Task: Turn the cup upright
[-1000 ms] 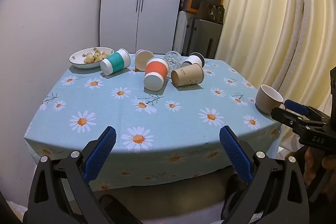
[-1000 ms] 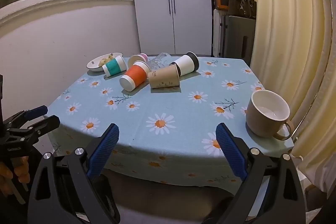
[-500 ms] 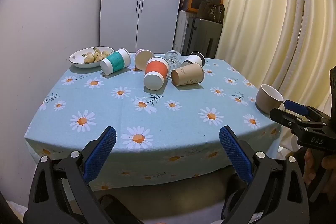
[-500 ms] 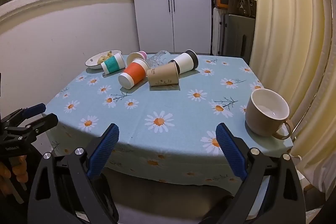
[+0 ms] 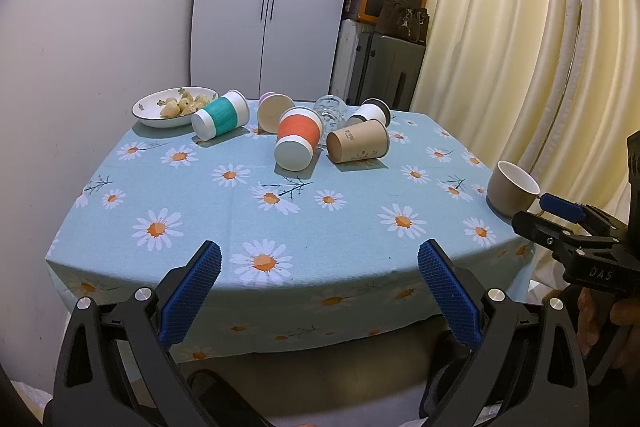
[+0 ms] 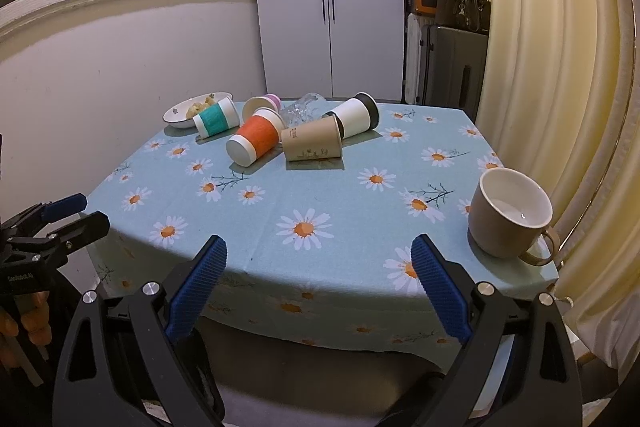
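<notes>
Several cups lie on their sides at the far middle of the table: a teal-banded cup (image 5: 221, 115), a pink-rimmed cup (image 5: 274, 112), an orange-banded cup (image 5: 298, 143), a brown paper cup (image 5: 358, 146), a white cup with a black lid (image 5: 370, 113) and a clear glass (image 5: 330, 110). A beige mug (image 6: 509, 213) stands upright at the right front corner. My left gripper (image 5: 318, 267) is open and empty before the table's front edge. My right gripper (image 6: 318, 263) is open and empty, also off the front edge; the mug is to its right.
A white bowl of food (image 5: 173, 106) sits at the far left corner. The daisy tablecloth (image 5: 280, 211) covers the table. Cream curtains (image 6: 560, 67) hang close on the right. A white wall is on the left, a wardrobe and boxes behind.
Both grippers have drawn back slightly and shifted a little; the table sits slightly farther in both views. Nothing was grasped or moved.
</notes>
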`<state>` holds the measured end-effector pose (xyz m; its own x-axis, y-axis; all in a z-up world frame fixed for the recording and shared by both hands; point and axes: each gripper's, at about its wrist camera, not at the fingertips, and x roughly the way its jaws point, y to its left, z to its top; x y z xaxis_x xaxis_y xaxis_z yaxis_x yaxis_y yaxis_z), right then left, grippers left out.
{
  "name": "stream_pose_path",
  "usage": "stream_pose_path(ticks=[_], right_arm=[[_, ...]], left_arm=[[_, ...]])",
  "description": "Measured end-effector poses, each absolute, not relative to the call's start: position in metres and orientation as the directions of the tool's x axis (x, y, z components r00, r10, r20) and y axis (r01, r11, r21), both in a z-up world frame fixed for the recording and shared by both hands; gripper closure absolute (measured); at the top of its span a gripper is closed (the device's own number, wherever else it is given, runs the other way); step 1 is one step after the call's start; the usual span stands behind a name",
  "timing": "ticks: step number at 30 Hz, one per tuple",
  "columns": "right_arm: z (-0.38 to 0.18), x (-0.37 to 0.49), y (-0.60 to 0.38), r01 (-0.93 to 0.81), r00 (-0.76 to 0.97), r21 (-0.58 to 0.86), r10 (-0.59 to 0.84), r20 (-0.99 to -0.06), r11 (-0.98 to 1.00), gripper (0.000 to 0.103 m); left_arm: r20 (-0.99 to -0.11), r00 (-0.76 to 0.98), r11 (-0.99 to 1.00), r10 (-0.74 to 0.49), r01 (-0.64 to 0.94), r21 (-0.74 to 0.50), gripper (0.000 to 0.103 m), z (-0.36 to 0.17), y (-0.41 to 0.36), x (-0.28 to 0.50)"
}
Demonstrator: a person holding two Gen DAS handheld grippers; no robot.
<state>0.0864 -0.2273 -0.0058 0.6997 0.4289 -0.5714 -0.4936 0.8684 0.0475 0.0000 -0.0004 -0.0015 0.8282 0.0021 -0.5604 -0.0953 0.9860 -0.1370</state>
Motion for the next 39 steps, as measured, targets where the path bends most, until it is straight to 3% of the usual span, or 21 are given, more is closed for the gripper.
stream_pose_path(ticks=[39], right_arm=[[-0.0072,0.0868,-0.2263,-0.488,0.698,0.034,0.414,-0.585,0.872,0.011]], left_arm=[[-0.568,0.823,0.987,-0.007,-0.085,-0.135,0.007,-0.0042,-0.0043,-0.0006]])
